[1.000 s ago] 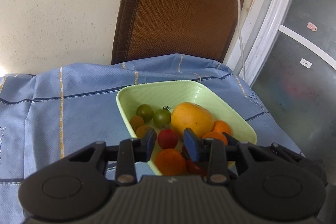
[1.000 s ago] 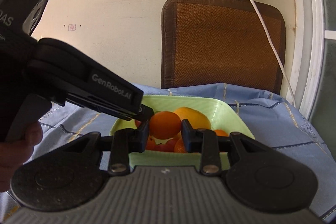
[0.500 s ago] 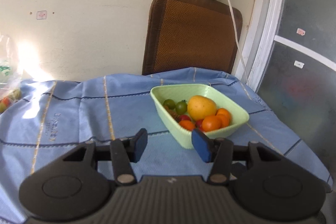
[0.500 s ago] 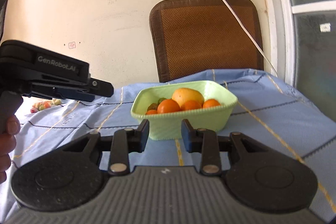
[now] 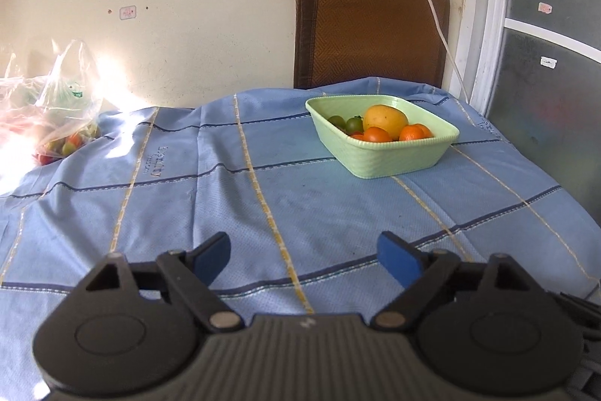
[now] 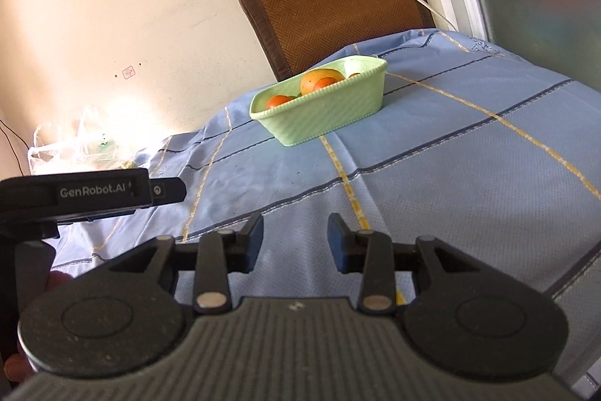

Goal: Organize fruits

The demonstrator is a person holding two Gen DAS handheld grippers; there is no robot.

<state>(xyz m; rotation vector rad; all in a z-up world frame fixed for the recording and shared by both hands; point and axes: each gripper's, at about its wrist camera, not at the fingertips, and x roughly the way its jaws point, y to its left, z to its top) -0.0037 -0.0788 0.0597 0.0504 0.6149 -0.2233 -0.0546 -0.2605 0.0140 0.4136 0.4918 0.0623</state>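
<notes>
Now both grippers' jaws opening, empty; bowl (image 5: 379, 158) far off, bare cloth (image 5: 263, 205) between.

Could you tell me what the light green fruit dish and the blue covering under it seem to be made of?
Light green rectangular dish: probably moulded plastic, matte, with fine ribbing along its rim and walls. Blue striped table covering: woven fabric, matte; it creases and shows a dotted weave.

A blue checked tablecloth (image 5: 300, 205) carries a green fruit basket (image 5: 390, 156) and a plastic bag (image 5: 56, 108).
</notes>
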